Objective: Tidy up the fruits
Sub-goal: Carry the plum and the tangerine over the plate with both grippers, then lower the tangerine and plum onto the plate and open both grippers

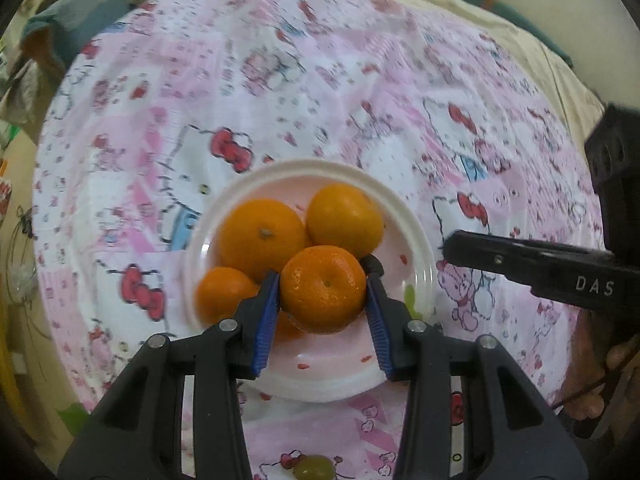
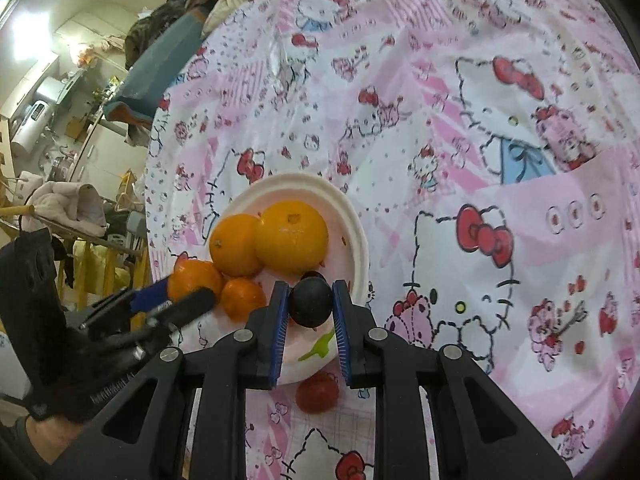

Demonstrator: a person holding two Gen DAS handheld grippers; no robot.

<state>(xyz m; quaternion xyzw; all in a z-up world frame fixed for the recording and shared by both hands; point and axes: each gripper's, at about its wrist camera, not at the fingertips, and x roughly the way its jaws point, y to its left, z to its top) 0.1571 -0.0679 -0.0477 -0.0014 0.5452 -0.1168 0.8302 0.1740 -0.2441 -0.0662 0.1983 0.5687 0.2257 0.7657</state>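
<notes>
Left wrist view: the left hand-held gripper (image 1: 323,292) pinches a mandarin (image 1: 323,289) between its blue pads (image 1: 267,320), held just above the white plate (image 1: 416,240). Directly ahead of the fingers lie two more mandarins (image 1: 262,236) and (image 1: 345,220), and a smaller one (image 1: 224,294) sits to the left of the left finger. A green grape (image 1: 314,468) lies on the patterned cloth (image 1: 320,80) below the gripper, behind the plate and between the gripper's two arms. The right hand-held gripper (image 1: 444,246) reaches in from the right, its tip over the plate's rim.

Right wrist view: the right hand-held gripper (image 2: 311,304) pinches a dark round fruit (image 2: 311,302), probably a plum or dark grape, just above the plate's (image 2: 356,220) near edge. Three mandarins rest ahead and to the left of it; the fourth is the one clamped in the left gripper (image 2: 188,300). A small red fruit (image 2: 317,392), perhaps a cherry tomato, lies on the cloth beneath the gripper, outside the plate.

Judged from this, the sorting is well underway: three mandarins are plated, two fruits are held over the plate and not yet released, and at least the grape and the red fruit remain to collect.
</notes>
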